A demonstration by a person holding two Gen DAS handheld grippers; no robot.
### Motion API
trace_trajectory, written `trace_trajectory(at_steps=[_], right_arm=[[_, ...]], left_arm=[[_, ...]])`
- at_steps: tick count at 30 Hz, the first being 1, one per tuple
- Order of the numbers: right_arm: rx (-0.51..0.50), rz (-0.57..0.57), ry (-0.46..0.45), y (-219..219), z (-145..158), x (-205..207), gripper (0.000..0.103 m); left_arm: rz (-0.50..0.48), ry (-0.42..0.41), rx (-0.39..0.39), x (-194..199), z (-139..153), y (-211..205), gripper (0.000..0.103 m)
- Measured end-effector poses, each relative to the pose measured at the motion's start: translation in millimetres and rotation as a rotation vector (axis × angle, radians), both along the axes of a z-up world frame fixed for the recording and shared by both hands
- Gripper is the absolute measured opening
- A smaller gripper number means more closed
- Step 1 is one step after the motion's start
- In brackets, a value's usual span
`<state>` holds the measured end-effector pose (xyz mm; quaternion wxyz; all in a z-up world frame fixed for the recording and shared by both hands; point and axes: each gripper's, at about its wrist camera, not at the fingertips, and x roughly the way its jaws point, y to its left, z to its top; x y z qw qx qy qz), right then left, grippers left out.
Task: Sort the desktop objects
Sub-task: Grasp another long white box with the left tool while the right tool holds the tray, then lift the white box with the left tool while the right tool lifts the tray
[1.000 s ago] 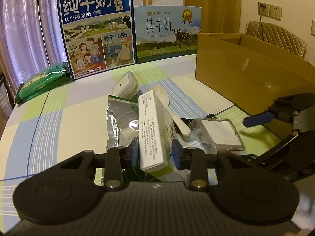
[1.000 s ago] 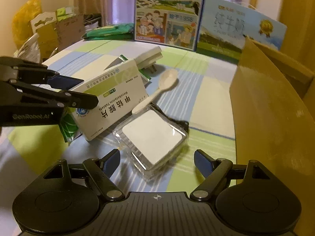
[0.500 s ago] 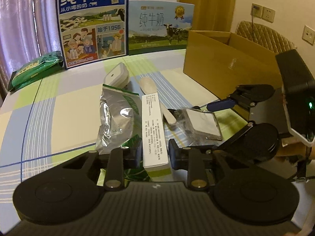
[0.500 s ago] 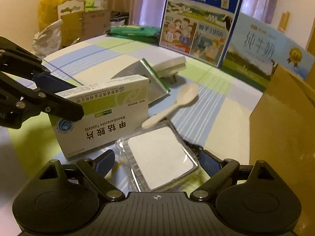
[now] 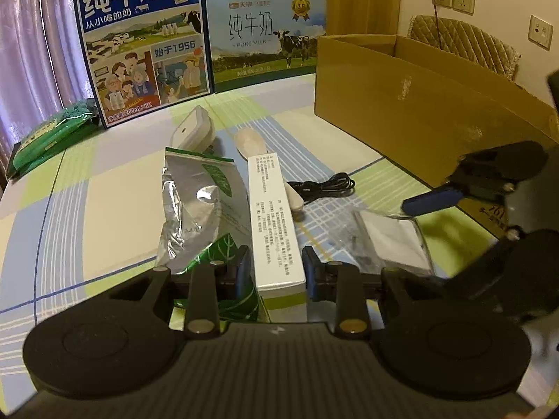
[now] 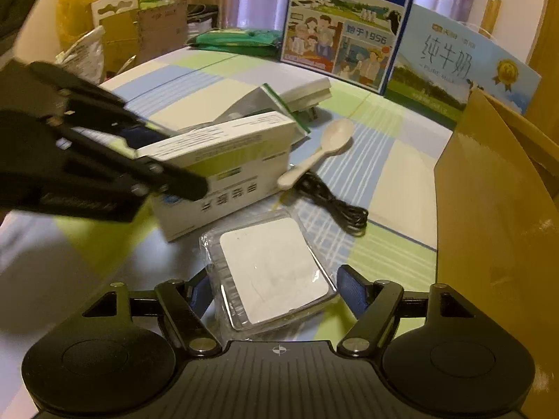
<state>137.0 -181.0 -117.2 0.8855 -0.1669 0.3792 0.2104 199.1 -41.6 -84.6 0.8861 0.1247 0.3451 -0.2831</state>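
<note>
Left gripper (image 5: 276, 267): clamped on medicine box (image 5: 274, 223) (narrow end only).
Right gripper (image 6: 274, 288): wide open around plastic packet (image 6: 270, 270), nothing held.
Risk: box twisting loose; packet sliding off slick film.

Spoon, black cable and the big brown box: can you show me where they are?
Cream plastic spoon (image 6: 337, 135), right wrist view, on its bowl.
Coiled black cable (image 6: 344, 211), right wrist view, on the coil's middle.
Open brown cardboard box (image 5: 391, 87), left wrist view, on its near side wall.

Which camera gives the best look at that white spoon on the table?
The right wrist view: the spoon shows whole, bowl to handle, lying beside the black cable. In the left wrist view, the medicine box held in the left claw hides much of its handle.
</note>
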Motion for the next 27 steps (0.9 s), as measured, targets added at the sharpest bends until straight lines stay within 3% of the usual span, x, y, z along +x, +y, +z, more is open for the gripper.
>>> trace_trajectory(at_steps=[3, 6, 7, 9, 15, 20, 22, 24, 27], right_arm=[[-0.043, 0.034, -0.033, 0, -4, 0, 0.091], [0.006, 0.032, 0.005, -6, -9, 8, 0.091], [0.029, 0.023, 0.021, -8, -9, 10, 0.090], [0.065, 0.006, 0.063, -11, -11, 12, 0.072], [0.107, -0.106, 0.116, -21, 0, -4, 0.070], [0.079, -0.209, 0.124, -28, 6, -48, 0.070], [0.069, -0.215, 0.111, -30, 4, -66, 0.070], [0.071, -0.190, 0.091, -31, 4, -80, 0.080], [0.058, -0.138, 0.037, -31, 7, -95, 0.089]], left_arm=[[0.003, 0.017, -0.013, 1, 0, 3, 0.022], [0.005, 0.029, -0.021, 1, 0, 5, 0.021], [0.005, 0.032, -0.022, 0, 1, 6, 0.021], [0.006, 0.044, -0.030, -1, 0, 8, 0.020], [0.022, 0.089, -0.044, -20, 6, 13, 0.020], [0.056, 0.088, -0.029, -54, 13, 16, 0.020], [0.073, 0.072, 0.002, -69, 12, 15, 0.020], [0.082, 0.069, 0.017, -81, 10, 15, 0.021], [0.090, 0.075, -0.015, -87, 10, 17, 0.034]])
